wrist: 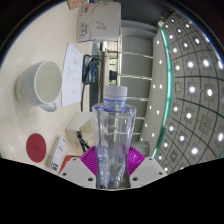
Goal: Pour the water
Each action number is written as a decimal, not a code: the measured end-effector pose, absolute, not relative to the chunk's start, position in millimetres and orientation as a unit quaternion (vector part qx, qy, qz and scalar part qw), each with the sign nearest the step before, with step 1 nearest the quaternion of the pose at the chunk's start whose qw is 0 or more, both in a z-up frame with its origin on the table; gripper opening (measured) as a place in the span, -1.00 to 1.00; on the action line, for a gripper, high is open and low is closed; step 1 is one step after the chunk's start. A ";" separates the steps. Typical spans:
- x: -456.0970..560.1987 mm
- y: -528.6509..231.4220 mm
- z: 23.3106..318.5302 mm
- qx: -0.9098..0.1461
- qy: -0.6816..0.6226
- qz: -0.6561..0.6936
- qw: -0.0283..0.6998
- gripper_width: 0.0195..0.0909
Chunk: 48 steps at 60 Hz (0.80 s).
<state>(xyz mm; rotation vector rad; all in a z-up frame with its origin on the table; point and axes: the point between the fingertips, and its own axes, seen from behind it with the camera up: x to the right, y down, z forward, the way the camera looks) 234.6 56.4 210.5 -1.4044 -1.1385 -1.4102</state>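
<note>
Bottle upright in tongs, mug ahead-left.
Tongs were clamped on bottle, long axis vertical w/ cap up; mug lay beyond, to the left, well apart.

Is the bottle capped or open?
Capped: the clear bottle, upright between the tongs, has its white cap still on.

fingers: two, white, angular tips
pads: magenta, ribbed, on the fingers' inner faces
gripper: white body, no markings visible
</note>
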 end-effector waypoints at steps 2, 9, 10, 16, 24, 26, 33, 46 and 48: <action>234.0 59.5 207.4 -0.540 -0.471 -0.573 0.399 -0.63; 226.6 70.5 196.8 -0.469 -0.528 -0.607 0.365 -0.63; 225.8 71.3 196.1 -0.460 -0.534 -0.612 0.360 -0.63; 219.7 73.5 187.0 -0.430 -0.559 -0.621 0.342 -0.62; 213.2 75.0 181.1 -0.400 -0.582 -0.627 0.328 -0.63; 211.9 74.6 179.3 -0.399 -0.585 -0.625 0.328 -0.62; 211.9 73.4 179.5 -0.413 -0.579 -0.615 0.340 -0.63; 216.0 64.6 198.0 -0.527 -0.502 -0.532 0.433 -0.62; 216.8 63.1 202.4 -0.554 -0.481 -0.505 0.454 -0.63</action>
